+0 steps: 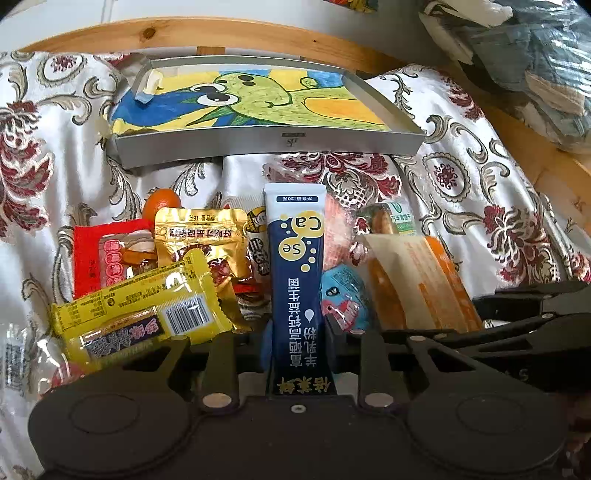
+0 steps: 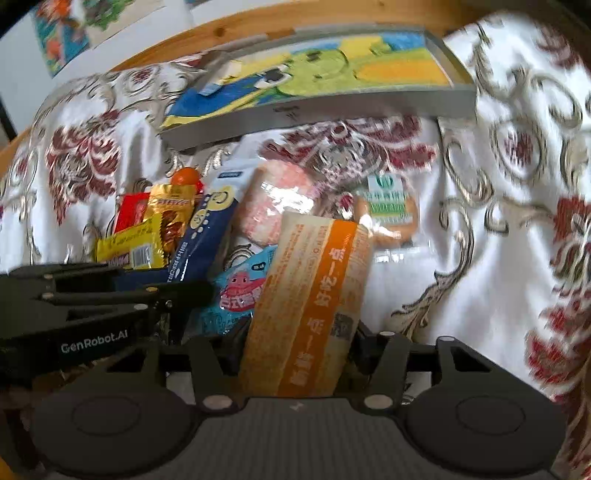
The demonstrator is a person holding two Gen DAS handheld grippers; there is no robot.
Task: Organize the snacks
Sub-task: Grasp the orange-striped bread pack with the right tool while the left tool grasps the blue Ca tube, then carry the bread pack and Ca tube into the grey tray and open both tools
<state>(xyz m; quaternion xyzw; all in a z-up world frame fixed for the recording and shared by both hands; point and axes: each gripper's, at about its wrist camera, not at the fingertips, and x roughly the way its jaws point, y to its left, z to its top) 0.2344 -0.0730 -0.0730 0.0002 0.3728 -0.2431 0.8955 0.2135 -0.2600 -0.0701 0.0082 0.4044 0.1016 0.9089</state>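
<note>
My left gripper (image 1: 298,345) is shut on a long navy stick pack (image 1: 297,266) marked Ca and Se, which points away over the snack pile. My right gripper (image 2: 297,341) is shut on an orange and cream bread packet (image 2: 314,295); the same packet (image 1: 417,280) shows in the left wrist view. A grey shallow box (image 1: 266,142) lined with a green and blue drawing lies beyond the pile, also seen as the box (image 2: 332,110) in the right wrist view. The navy pack (image 2: 203,236) and the left gripper's arm (image 2: 92,306) show at the left there.
Loose snacks lie on the floral cloth (image 1: 480,155): a yellow bar packet (image 1: 147,314), a gold pouch (image 1: 199,236), a red pouch (image 1: 107,254), a tangerine (image 1: 160,201), a blue packet (image 1: 343,299), a pink packet (image 2: 273,199) and a green-labelled packet (image 2: 391,206). A wooden rim (image 1: 229,33) runs behind.
</note>
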